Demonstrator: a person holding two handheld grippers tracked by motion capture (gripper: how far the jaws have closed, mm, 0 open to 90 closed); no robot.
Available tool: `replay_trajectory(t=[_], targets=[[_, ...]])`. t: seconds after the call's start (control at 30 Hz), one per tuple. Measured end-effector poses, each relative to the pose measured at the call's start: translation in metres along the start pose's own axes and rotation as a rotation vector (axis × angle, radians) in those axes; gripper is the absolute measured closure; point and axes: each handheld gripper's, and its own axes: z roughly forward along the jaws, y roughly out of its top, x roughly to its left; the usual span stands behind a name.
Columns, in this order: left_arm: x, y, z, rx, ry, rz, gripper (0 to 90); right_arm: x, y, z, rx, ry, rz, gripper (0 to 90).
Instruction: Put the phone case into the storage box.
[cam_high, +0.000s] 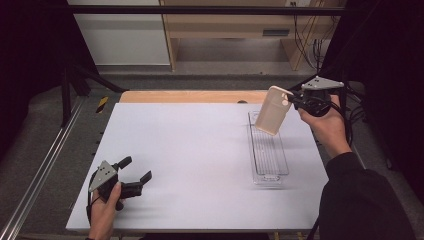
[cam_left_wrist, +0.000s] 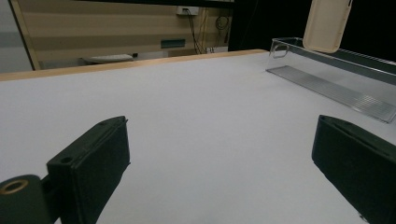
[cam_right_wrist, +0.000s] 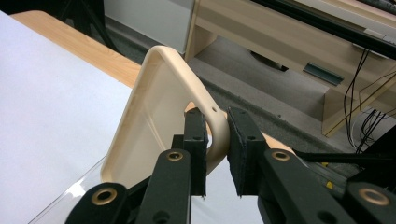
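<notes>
A beige phone case (cam_high: 273, 110) hangs tilted in the air above the far end of a clear plastic tray (cam_high: 268, 150). My right gripper (cam_high: 295, 100) is shut on the case's top edge, next to the camera cutout. In the right gripper view the two pads pinch the rim of the case (cam_right_wrist: 159, 112) between them, at the gripper (cam_right_wrist: 216, 140). My left gripper (cam_high: 136, 170) rests low at the near left of the table, jaws wide apart and nothing between them. From the left gripper view the case (cam_left_wrist: 327, 25) hangs over the tray (cam_left_wrist: 336, 70).
The white tabletop (cam_high: 190, 155) has a wooden strip (cam_high: 195, 96) along its far edge. Behind it stand a wooden desk (cam_high: 235, 30) and cables. A metal rail (cam_high: 45, 165) runs along the floor at the left.
</notes>
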Motion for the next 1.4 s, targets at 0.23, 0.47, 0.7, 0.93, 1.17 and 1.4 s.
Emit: replay_trajectory(t=[0.23, 0.47, 0.7, 0.93, 1.17, 1.4], targets=[[0.001, 0.0, 0.0, -0.001, 0.004, -0.003, 3.9, 0.002, -0.004, 0.01, 0.009, 0.001, -0.018, 78.3], [0.001, 0.0, 0.0, 0.001, 0.005, 0.0, 3.9, 0.004, -0.012, 0.018, 0.015, -0.004, -0.035, 78.3], [0.002, 0.0, -0.001, -0.004, 0.006, 0.002, 3.9, 0.006, -0.017, 0.024, 0.019, -0.004, -0.057, 78.3], [0.003, 0.001, -0.001, -0.007, 0.008, -0.006, 3.9, 0.006, -0.017, 0.027, 0.018, -0.008, -0.072, 78.3], [0.003, 0.001, -0.002, -0.008, 0.008, -0.005, 3.9, 0.008, -0.017, 0.032, 0.023, -0.012, -0.086, 78.3], [0.004, 0.001, -0.001, -0.007, 0.007, -0.005, 3.9, 0.009, -0.018, 0.036, 0.027, -0.014, -0.099, 78.3]])
